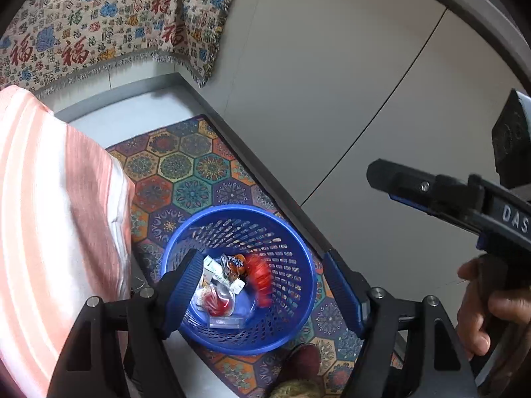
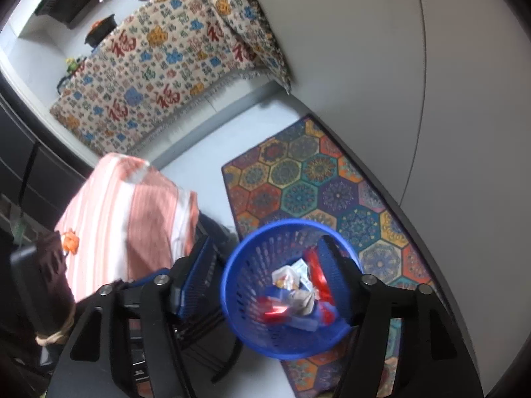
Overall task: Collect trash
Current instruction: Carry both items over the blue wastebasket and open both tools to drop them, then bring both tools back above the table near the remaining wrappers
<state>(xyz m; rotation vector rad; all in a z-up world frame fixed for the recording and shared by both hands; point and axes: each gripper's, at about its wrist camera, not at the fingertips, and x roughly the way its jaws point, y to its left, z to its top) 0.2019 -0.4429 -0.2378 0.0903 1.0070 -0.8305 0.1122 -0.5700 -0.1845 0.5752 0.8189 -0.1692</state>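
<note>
Both grippers hang over the blue basket (image 1: 292,265), pointing steeply down into it. The basket stands on the patterned rug (image 1: 186,172), close to the grey wall (image 1: 332,83).

The left gripper (image 1: 265,285) is spread wide, its blue pads on either side of the basket's mouth, nothing between them. One pad overlaps the near rim, the other stands just outside the far rim. Whether either touches the plastic I cannot tell.

Down in the basket lies the trash (image 1: 229,285): crumpled wrappers, a clear packet with something red inside, and a blurred red piece (image 1: 260,277) against the far wall of the basket.

The right gripper (image 2: 262,275) is released as well, jaws apart and empty. Its right finger (image 2: 335,272) dips inside the basket rim; the left one sits outside, beside the basket wall. From this side the wrappers (image 2: 295,285) show white, red and blue, heaped on the basket floor.

In the left view the right tool's black body reaches in from the right edge, with a hand (image 1: 481,311) wrapped around its handle.

A striped pink-and-white cloth (image 2: 132,212) drapes a piece of furniture just beside the basket. Farther back, a cloth with red characters (image 2: 159,76) hangs to the floor. A slippered foot (image 1: 302,361) stands on the rug near the basket.
</note>
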